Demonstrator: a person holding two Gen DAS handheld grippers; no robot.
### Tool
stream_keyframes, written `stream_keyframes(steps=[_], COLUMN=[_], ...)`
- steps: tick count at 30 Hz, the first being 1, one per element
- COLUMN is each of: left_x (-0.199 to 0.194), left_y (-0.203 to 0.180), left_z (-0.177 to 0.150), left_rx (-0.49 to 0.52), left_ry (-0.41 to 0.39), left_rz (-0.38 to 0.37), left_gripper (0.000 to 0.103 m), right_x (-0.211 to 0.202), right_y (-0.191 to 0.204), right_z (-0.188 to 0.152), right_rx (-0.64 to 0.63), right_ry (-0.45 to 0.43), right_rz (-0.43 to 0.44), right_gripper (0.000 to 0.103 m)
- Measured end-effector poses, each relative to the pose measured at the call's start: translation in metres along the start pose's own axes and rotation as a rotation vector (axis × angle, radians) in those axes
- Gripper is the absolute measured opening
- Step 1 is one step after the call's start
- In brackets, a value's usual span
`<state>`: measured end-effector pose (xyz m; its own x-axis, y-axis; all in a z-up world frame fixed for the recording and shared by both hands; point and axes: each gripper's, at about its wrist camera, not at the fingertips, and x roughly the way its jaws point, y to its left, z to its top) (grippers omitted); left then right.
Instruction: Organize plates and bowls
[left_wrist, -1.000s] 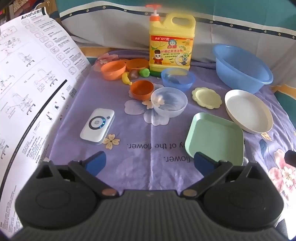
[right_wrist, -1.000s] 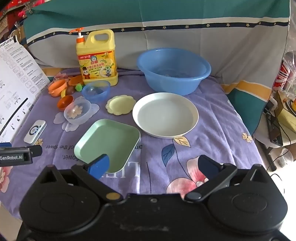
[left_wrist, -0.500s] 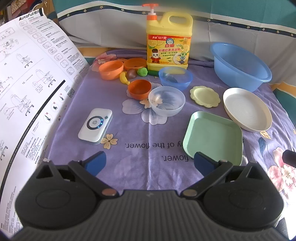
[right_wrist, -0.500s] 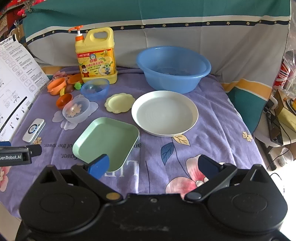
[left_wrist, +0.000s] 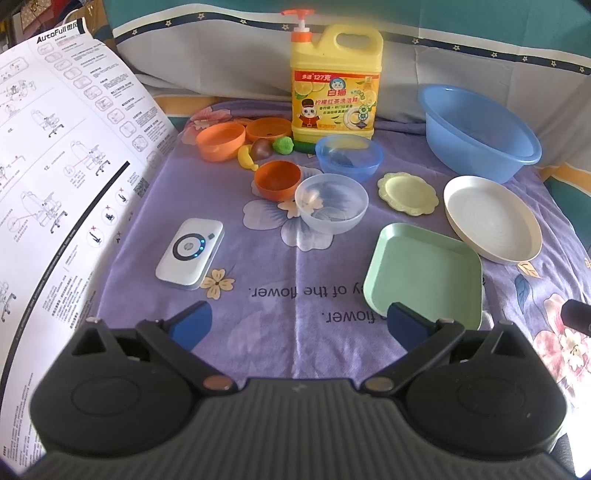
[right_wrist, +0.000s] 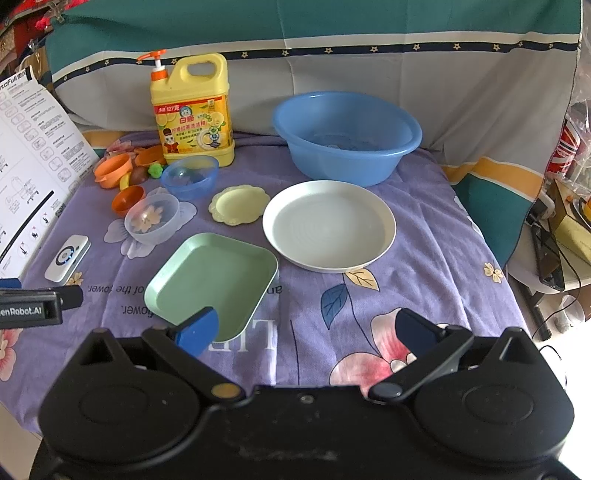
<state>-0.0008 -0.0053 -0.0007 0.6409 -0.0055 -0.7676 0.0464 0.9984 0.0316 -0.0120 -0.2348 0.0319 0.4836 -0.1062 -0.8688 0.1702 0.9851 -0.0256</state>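
On the purple flowered cloth lie a green square plate (left_wrist: 421, 273) (right_wrist: 212, 282), a white round plate (left_wrist: 493, 219) (right_wrist: 328, 225), a small yellow scalloped plate (left_wrist: 406, 194) (right_wrist: 238, 205), a clear bowl (left_wrist: 330, 208) (right_wrist: 153, 218), a blue bowl (left_wrist: 349, 157) (right_wrist: 190, 177) and orange bowls (left_wrist: 277, 179) (left_wrist: 221, 140). My left gripper (left_wrist: 299, 325) is open and empty above the near cloth, left of the green plate. My right gripper (right_wrist: 306, 328) is open and empty, just short of the green plate's near edge.
A yellow detergent jug (left_wrist: 334, 77) and a large blue basin (left_wrist: 476, 129) stand at the back. A white device (left_wrist: 190, 253) lies at the left, toy fruit (left_wrist: 260, 149) sits by the orange bowls. An instruction sheet (left_wrist: 55, 166) leans along the left edge.
Both grippers have drifted slightly; the scene has shifted a little in each view. Nothing on the cloth has moved and both stay open.
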Motion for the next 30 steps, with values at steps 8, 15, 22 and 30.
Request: stream_keyframes(steps=[8,15,22,30], left_x=[-0.0004,-0.0003,-0.0002,0.0013], left_y=[0.0011,0.0013,0.0007,-0.0036], left_z=[0.0011,0.0012,0.0013,0.0020], left_rx=[-0.001,0.000,0.003,0.017], left_ry=[0.005,0.004,0.004,0.007], left_rz=[-0.001,0.000,-0.001,-0.006], left_gripper=[0.103,0.103,0.103,0.103], right_x=[0.0004,0.0008,0.0008,0.0027], right_y=[0.0008,0.0005,0.0006,-0.0011], right_z=[0.0004,0.0004,0.0004,0.0014], right_rx=[-0.005,-0.005,-0.005,0.000], right_ry=[0.002,0.003,0.003,0.007], right_rz=[0.000,0.000,-0.001,-0.002], right_gripper=[0.103,0.103,0.103,0.103])
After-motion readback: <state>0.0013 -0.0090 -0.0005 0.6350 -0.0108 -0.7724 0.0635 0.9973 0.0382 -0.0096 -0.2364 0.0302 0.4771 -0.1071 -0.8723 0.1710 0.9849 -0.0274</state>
